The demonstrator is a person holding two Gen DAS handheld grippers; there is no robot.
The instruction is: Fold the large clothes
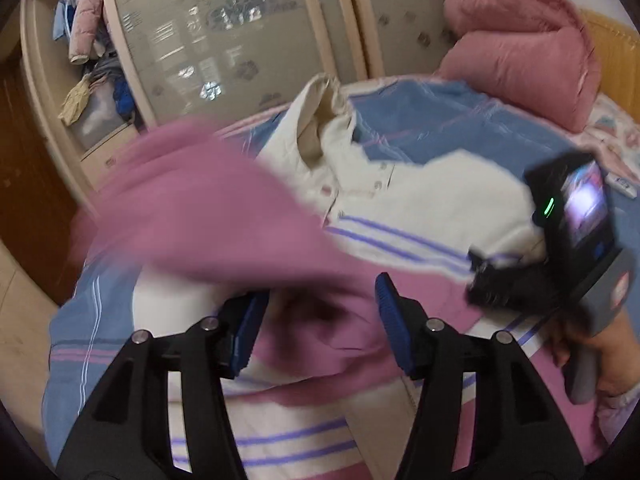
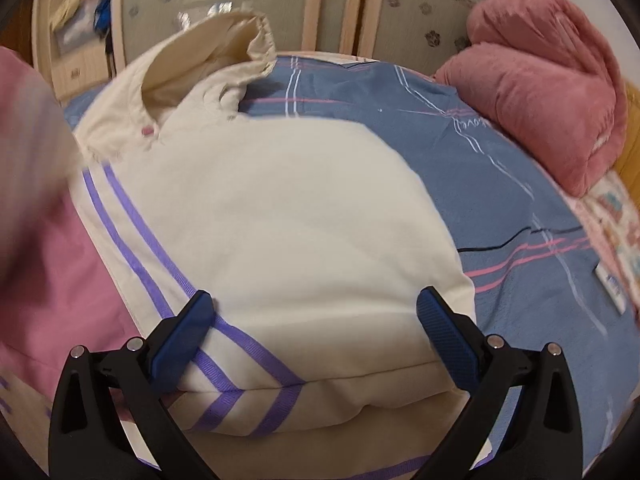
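Note:
A large padded jacket, cream point(image 1: 420, 200) with purple stripes and pink panels, lies on the bed; it also shows in the right wrist view point(image 2: 280, 220). A blurred pink part of it point(image 1: 200, 216) hangs in the air over my left gripper point(image 1: 320, 320), which is open with pink cloth between its fingers point(image 1: 246, 332). My right gripper point(image 2: 316, 336) is open, its fingers straddling the folded cream edge of the jacket. The right gripper's body point(image 1: 560, 248) shows at the right of the left wrist view.
A blue striped bedcover point(image 2: 500, 168) lies under the jacket. A folded pink quilt point(image 2: 552, 92) sits at the bed's far right. A wardrobe with frosted sliding doors point(image 1: 224, 40) and an open shelf of clothes point(image 1: 88, 60) stands behind the bed.

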